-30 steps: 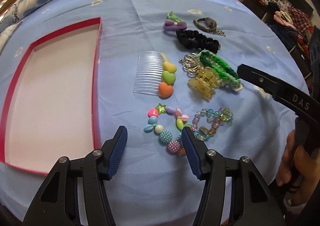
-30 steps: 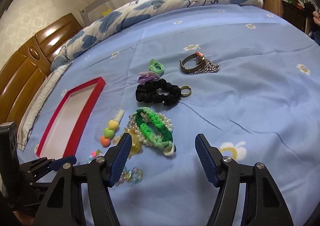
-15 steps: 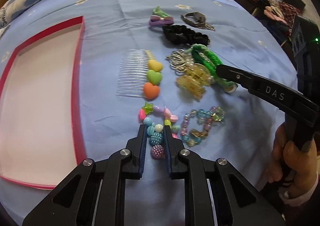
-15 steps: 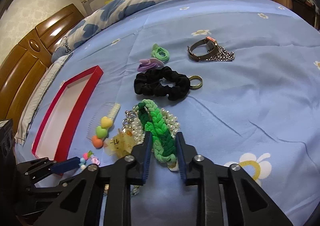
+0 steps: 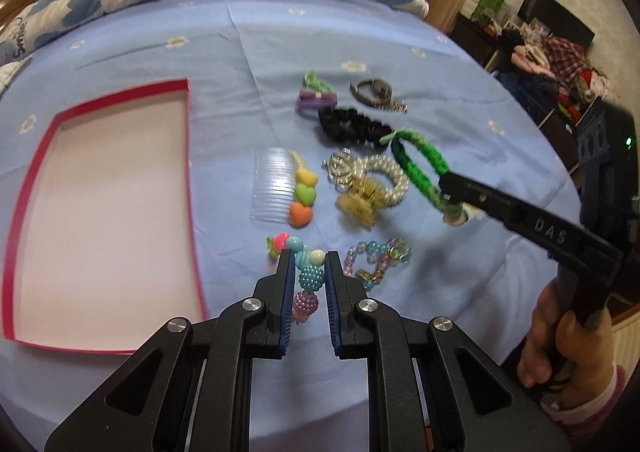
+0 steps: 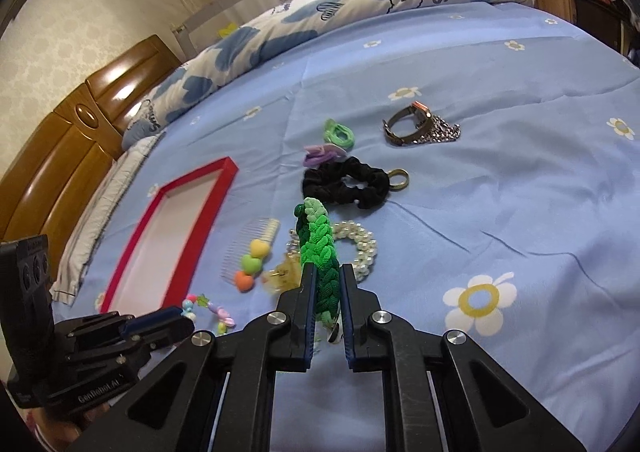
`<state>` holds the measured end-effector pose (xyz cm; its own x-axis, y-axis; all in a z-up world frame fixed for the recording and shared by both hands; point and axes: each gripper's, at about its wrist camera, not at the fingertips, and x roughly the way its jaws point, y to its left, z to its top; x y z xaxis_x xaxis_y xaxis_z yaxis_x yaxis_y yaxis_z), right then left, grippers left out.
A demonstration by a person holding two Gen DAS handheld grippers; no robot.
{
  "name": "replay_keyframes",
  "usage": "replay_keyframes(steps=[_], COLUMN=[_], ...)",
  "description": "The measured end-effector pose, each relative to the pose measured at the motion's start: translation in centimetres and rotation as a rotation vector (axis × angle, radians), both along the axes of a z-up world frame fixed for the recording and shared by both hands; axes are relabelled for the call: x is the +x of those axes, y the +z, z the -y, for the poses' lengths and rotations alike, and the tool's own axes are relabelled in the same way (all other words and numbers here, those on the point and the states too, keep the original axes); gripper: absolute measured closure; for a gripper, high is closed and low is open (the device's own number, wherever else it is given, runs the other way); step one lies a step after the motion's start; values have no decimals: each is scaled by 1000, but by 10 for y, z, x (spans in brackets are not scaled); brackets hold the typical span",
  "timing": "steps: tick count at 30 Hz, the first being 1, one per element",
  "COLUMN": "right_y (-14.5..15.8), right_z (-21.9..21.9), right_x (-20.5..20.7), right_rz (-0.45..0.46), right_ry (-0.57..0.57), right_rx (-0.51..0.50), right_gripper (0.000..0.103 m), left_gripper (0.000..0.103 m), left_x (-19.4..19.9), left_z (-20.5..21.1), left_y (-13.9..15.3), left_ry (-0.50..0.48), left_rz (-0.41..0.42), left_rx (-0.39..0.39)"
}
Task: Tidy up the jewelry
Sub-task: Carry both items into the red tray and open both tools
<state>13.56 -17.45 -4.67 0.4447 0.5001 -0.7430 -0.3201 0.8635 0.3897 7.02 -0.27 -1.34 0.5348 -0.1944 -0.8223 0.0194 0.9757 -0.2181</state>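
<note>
Two handheld grippers work over a bed covered in a blue flowered sheet. The left gripper (image 5: 307, 268) is clamped tight on a bracelet of chunky pastel beads (image 5: 306, 278), pinching a teal bobbled bead between its pads, with a lilac bead nearer the gripper's body and a few beads trailing off ahead and to its left. The right gripper (image 6: 327, 284) is clamped on a braided green hair band (image 6: 316, 248), which stands up and away from the fingertips, lifted off the sheet.

An empty red-rimmed tray (image 5: 188, 156) lies to the left of the left gripper, apparently the place where the pieces go.

Risks, as judgement: the beaded bracelet is held by a single round bead, so it could roll out of the pads or swing during the carry to the tray. The green band lay among a pearl bracelet (image 6: 360, 248) and a yellow claw clip (image 6: 282, 272) just beyond the right gripper's tips; a loop could snag and drag them along. Both grippers heading leftward together could collide. A clear comb with three hearts (image 5: 288, 192) sits ahead of the left gripper, near its path.
</note>
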Motion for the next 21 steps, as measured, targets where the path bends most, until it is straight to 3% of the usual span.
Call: replay_keyframes(steps=[12,21], right_y=[23,20], right_z=[-60,-131], right_x=[-18,-26], right_rz=[19,-6], right_ry=[130,269], right_rx=[47,77], right_gripper=[93,92], left_gripper=[90,90], left_x=[-24,-36], left_z=[-52,-116], left_y=[38,30], left_ry=[118,256], left_rz=[96,94], left_rx=[-7,0])
